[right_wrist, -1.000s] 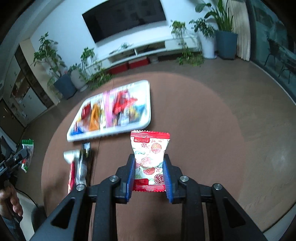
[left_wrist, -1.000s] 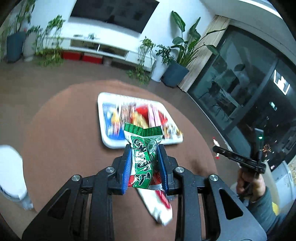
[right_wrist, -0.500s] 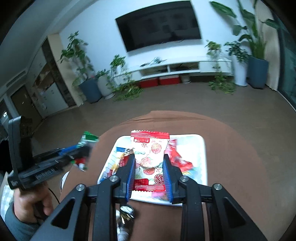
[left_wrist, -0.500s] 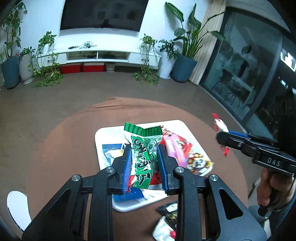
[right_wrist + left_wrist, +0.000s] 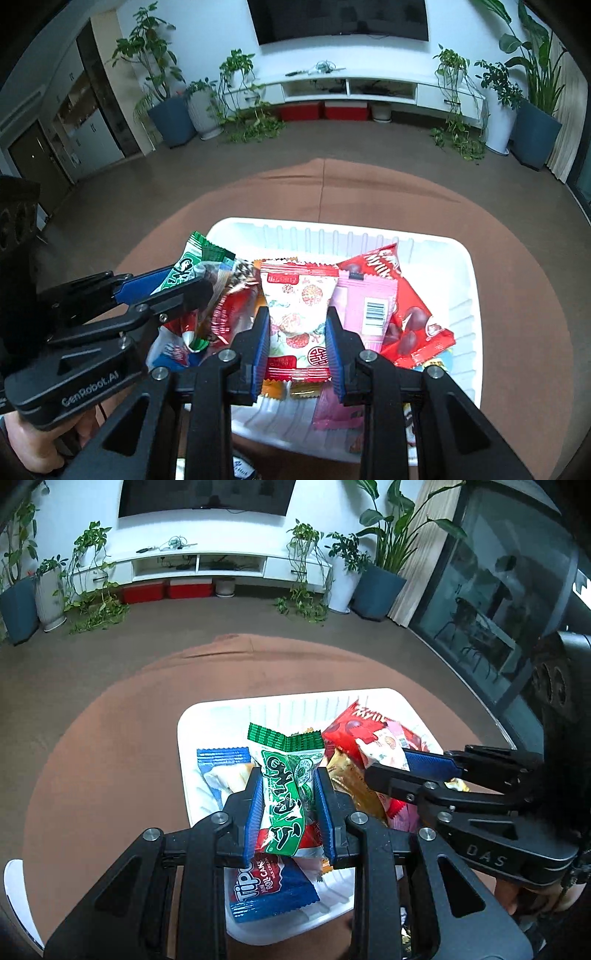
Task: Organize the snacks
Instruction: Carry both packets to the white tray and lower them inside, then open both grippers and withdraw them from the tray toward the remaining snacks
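My left gripper (image 5: 288, 779) is shut on a green and white snack packet (image 5: 288, 794), held upright over the near left part of the white tray (image 5: 295, 705). My right gripper (image 5: 297, 317) is shut on a white packet with red print (image 5: 299, 314), held over the tray's (image 5: 332, 236) near middle. The two grippers hang side by side, close together. Seen from the right wrist, the left gripper (image 5: 184, 280) comes in from the left with the green packet (image 5: 188, 262). The tray holds several snacks: a red chocolate bag (image 5: 406, 317), a pink packet (image 5: 365, 306), a blue roll cake packet (image 5: 269, 890).
The tray sits on a round brown table (image 5: 110, 757). A white object (image 5: 14, 893) shows at the table's lower left edge. A person's hand (image 5: 29, 450) grips the left tool's handle. More packets (image 5: 240, 469) lie on the table just in front of the tray.
Both grippers have swung in from the table's sides to above the tray, each still carrying its packet, and now hang close beside each other.
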Tool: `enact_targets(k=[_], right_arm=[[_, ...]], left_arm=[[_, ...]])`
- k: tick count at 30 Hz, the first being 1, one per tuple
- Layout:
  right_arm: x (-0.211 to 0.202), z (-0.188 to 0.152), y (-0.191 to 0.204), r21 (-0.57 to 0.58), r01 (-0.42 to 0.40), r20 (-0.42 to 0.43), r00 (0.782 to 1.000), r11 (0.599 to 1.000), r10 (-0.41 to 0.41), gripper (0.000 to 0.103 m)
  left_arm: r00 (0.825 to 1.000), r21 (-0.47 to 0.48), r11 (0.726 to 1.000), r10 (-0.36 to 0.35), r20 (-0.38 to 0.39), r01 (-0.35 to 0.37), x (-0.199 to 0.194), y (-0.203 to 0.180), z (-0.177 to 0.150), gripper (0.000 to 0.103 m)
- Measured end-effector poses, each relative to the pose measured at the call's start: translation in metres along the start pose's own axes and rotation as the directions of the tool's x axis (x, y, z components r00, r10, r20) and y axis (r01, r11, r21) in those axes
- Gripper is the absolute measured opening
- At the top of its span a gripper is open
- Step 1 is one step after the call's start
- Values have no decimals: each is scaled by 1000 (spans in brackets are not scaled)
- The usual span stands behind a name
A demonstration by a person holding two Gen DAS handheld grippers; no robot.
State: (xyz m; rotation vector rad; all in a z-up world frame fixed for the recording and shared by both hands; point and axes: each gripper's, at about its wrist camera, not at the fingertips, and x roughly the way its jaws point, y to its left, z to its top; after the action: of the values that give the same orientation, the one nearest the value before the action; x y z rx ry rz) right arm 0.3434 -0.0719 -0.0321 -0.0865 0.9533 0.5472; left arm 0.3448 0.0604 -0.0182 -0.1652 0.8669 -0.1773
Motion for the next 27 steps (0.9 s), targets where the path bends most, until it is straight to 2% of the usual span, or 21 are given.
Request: enact_targets(k=[3,12,17,21,27], right_arm=[[9,0,1,-6,5,-11,1000,1000,-5,31],[32,3,0,-1,24,-44,999,1000,-24,31],[36,2,-6,12,23,-53,998,1000,-22,33],[33,3,-9,22,25,-42,999,999,-24,37],[21,2,-10,34,21,-8,1000,999,-20,45]], left_arm=[[1000,9,1000,7,-8,-7,25,1,2,26],[999,35,999,32,-25,-31,55,-7,-7,30],[999,36,998,43,-30,-42,69,-10,-11,42],[998,24,998,56,-27,-55,63,-6,-17,59],[999,12,999,51,-4,-51,50,-7,-18,65]])
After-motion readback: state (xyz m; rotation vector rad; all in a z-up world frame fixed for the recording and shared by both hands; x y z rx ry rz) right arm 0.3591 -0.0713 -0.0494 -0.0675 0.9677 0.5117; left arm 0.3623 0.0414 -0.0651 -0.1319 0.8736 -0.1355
